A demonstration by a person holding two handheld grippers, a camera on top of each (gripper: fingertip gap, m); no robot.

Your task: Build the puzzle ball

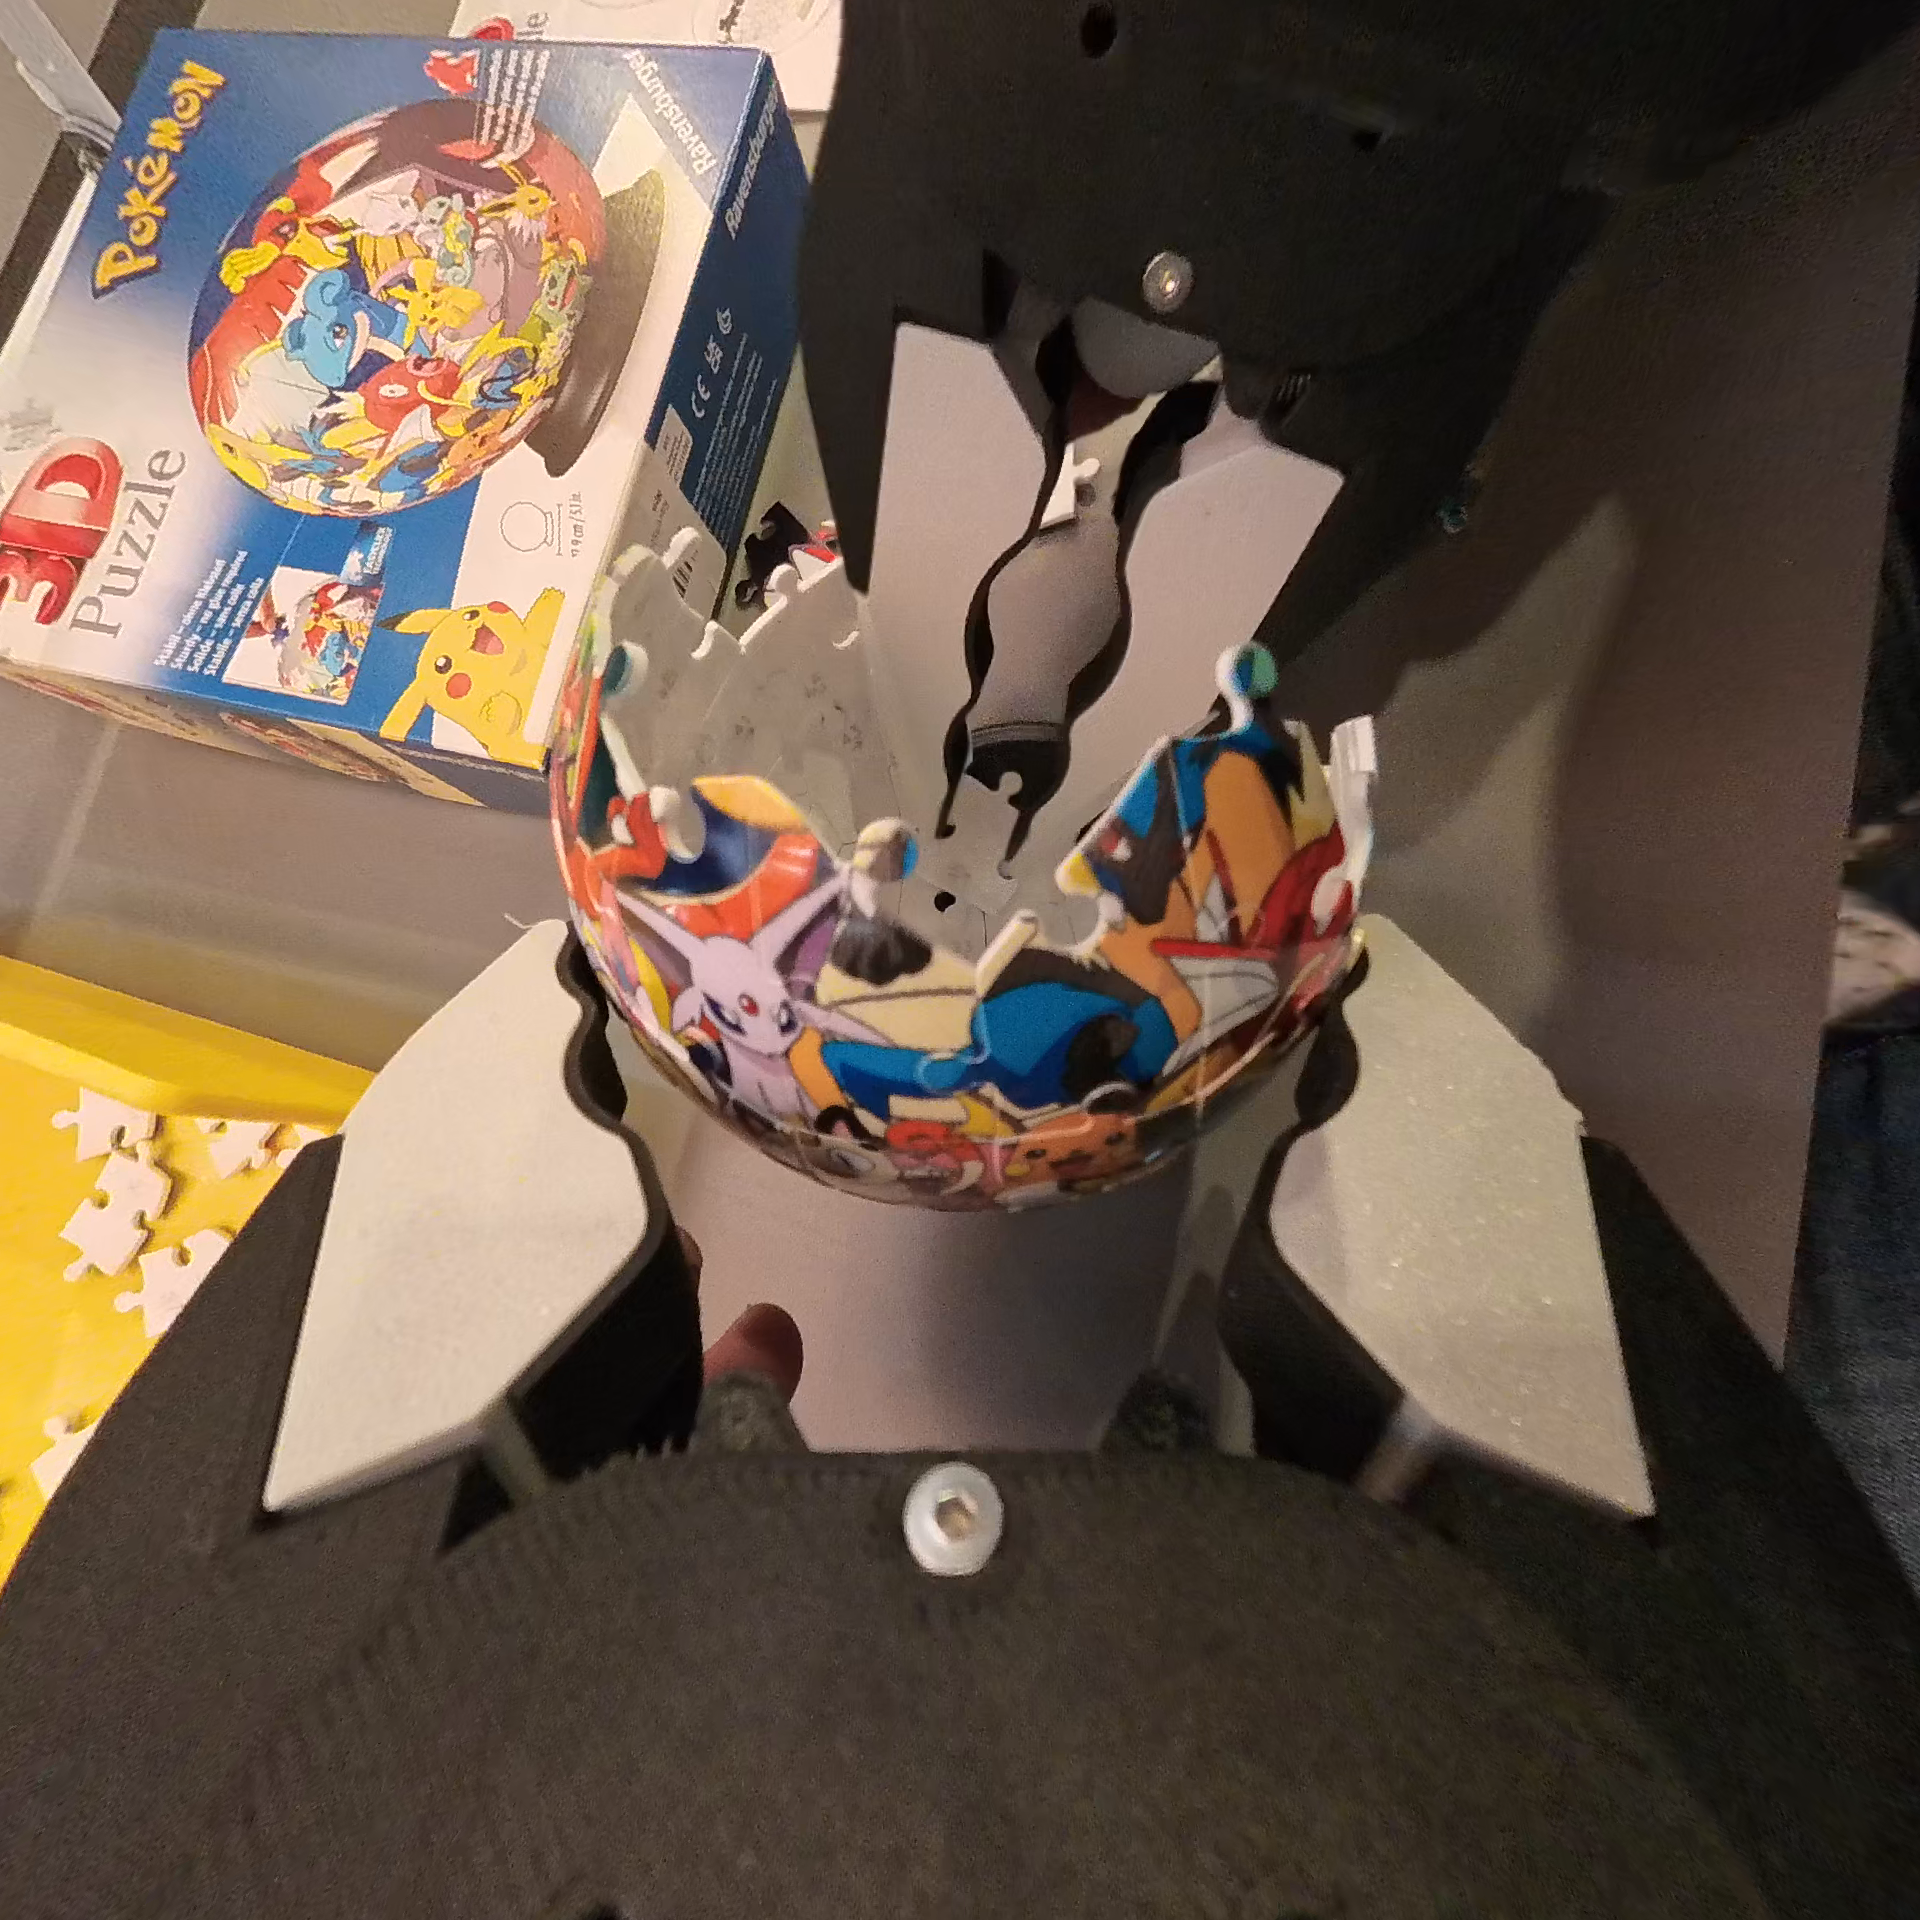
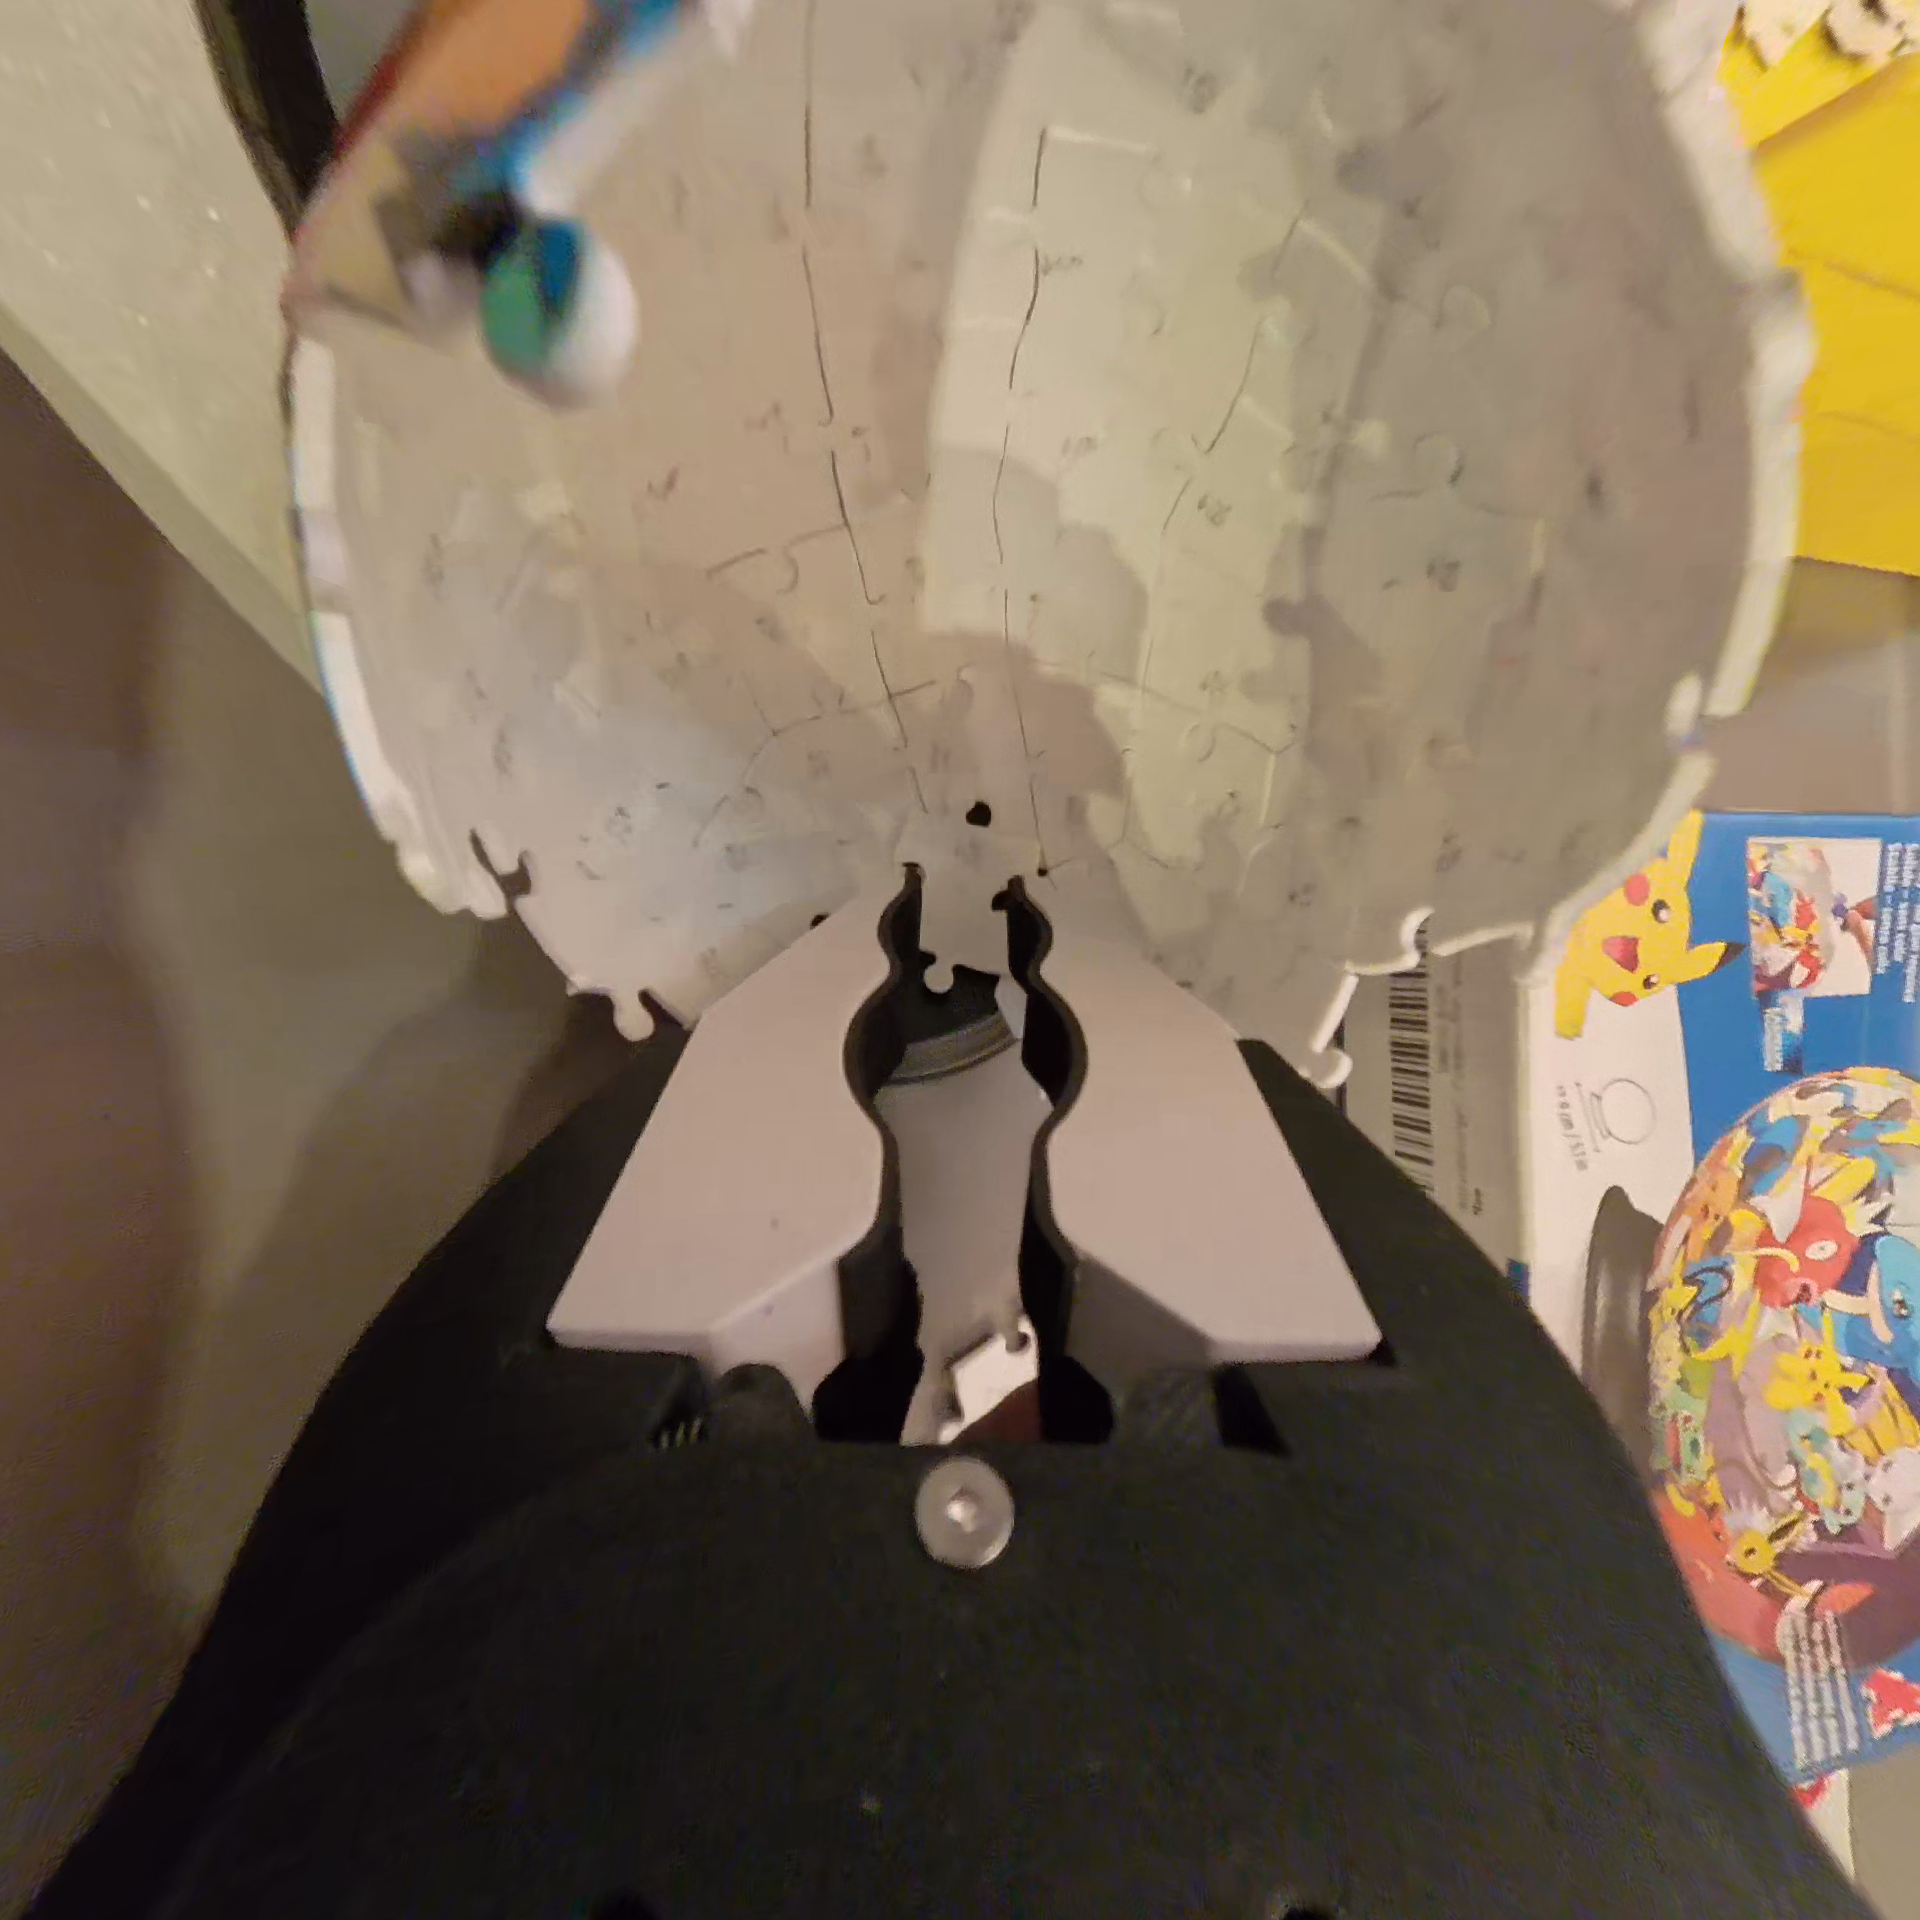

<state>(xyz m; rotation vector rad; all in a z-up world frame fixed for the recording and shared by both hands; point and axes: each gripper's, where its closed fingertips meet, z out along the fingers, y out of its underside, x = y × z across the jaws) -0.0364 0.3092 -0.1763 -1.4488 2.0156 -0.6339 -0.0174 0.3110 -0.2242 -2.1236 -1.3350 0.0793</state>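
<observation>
A: Puzzle ball [image 1: 966, 997] roughly half built: lower bowl done, jagged rim open, upper pieces missing. Printed outside, white inside.
B: Grip?
A: Left gripper [image 1: 961, 1013] jaws spread wide, cradling the bowl. Right gripper [image 1: 982, 821] jaws nearly closed on a white piece [image 2: 961, 935] at its rim. Box [image 1: 395, 343] behind, loose pieces [image 1: 135, 1216] left

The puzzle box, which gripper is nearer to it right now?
Right, probably. The right gripper reaches into the puzzle ball from the puzzle box side; the left gripper grips the ball's near side, farther away.
</observation>
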